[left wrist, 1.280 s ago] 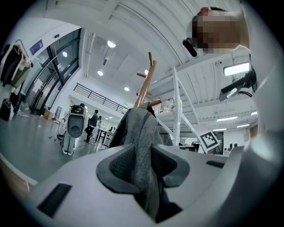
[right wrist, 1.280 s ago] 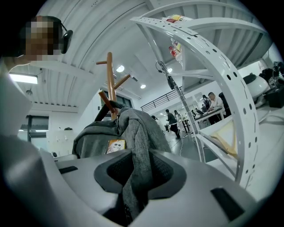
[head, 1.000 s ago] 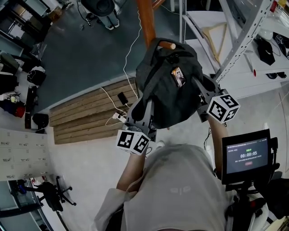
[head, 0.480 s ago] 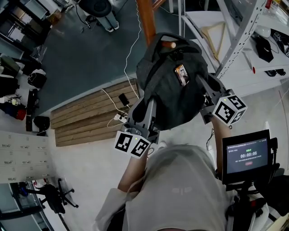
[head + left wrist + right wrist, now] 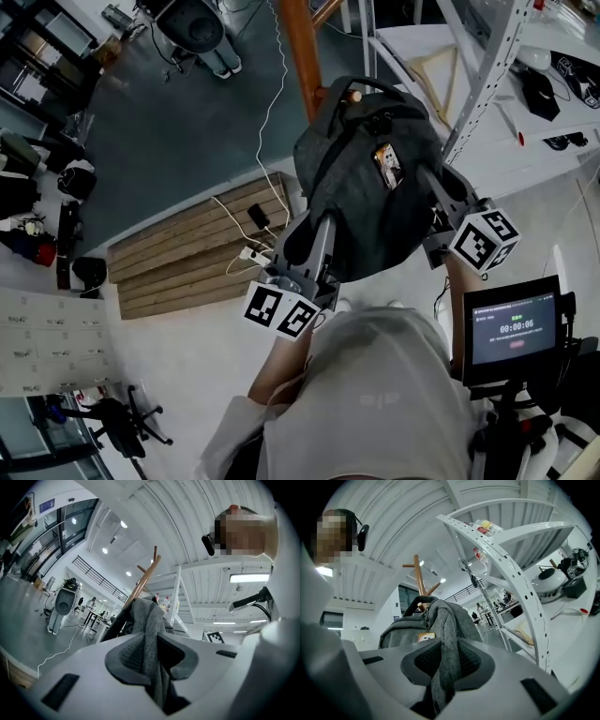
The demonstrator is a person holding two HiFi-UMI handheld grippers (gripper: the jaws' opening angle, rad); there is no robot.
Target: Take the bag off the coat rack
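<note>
Your left gripper (image 5: 312,234) and right gripper (image 5: 439,190), jaws just closing tighter, each clench a fold of the dark grey fabric backpack (image 5: 366,197). The backpack hangs from a peg (image 5: 353,95) of the brown wooden coat rack (image 5: 302,47). Next, probably lift it clear of that peg.

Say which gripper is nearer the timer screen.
Right. Right gripper: close beside the screen. Left gripper: across the bag from it. Both have just been closing on bag fabric.
</note>
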